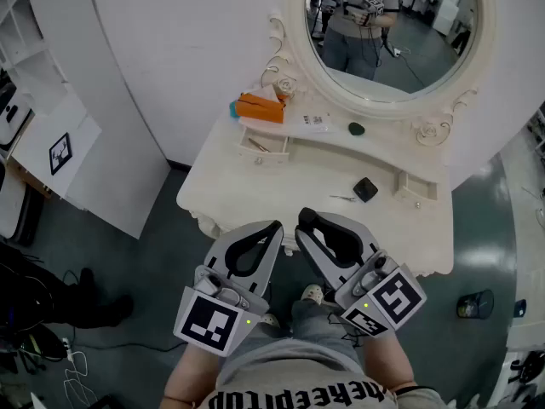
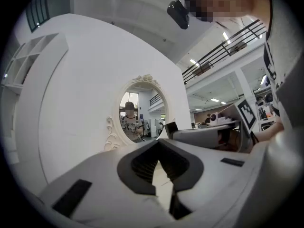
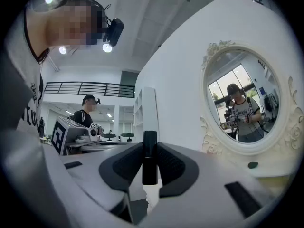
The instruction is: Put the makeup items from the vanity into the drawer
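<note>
Nearest the person, both tongs are held level and side by side over the grey floor, just short of the vanity's front edge. The left tongs are closed tip to tip with nothing between them. Only a sliver of cream shows below the meeting pads. The right tongs are clamped on a slim black tube. It stands upright between the ribbed pads and pokes above them. In the head view it shows only as a dark stub at the tip of these tongs.

Beyond them spreads the cream surface of the vanity. On its right part lies a small black case, with a thin dark pin just beside it on the left.

Farther back, a raised ledge has a small drawer at each end, the left drawer and the right drawer. Whether either is pulled out cannot be told. On top of the ledge, from right to left, sit a dark green item, a flat white packet and an orange item with a teal bit at its left end.

Behind everything stands the oval mirror in its carved cream frame, reflecting the person who holds the tongs.
</note>
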`<state>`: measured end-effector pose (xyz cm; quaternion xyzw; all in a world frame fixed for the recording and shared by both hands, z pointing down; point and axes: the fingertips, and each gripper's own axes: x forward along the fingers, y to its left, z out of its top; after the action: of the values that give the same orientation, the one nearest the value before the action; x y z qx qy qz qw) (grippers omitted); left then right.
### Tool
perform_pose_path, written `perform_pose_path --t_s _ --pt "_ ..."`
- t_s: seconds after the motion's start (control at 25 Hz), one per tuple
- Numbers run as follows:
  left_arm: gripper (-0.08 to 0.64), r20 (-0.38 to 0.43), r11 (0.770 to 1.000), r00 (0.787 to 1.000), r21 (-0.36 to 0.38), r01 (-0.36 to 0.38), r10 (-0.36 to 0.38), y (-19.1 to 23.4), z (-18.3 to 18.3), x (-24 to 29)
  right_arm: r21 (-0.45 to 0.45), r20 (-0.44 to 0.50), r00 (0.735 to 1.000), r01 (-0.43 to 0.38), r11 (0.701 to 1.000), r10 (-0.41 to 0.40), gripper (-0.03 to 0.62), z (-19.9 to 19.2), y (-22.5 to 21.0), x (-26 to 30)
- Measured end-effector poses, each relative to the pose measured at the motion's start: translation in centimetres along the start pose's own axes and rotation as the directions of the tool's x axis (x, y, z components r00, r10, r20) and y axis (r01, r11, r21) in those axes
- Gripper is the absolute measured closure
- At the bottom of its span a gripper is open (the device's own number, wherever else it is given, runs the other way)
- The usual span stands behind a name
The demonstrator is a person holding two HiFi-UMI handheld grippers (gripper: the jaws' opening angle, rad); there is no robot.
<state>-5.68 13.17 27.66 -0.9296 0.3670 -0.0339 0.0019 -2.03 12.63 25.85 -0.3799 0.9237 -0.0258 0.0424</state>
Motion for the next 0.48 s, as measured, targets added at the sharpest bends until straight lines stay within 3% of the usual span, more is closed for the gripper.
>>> perform_pose_path --t_s 0.48 --pt "0.545 -0.003 1.000 1.000 -0.007 -0.005 0.005 0.0 0.0 1.2 -0.008 0.000 1.000 -0.013 1.000 0.013 0.476 0.2 -1.1 0.1"
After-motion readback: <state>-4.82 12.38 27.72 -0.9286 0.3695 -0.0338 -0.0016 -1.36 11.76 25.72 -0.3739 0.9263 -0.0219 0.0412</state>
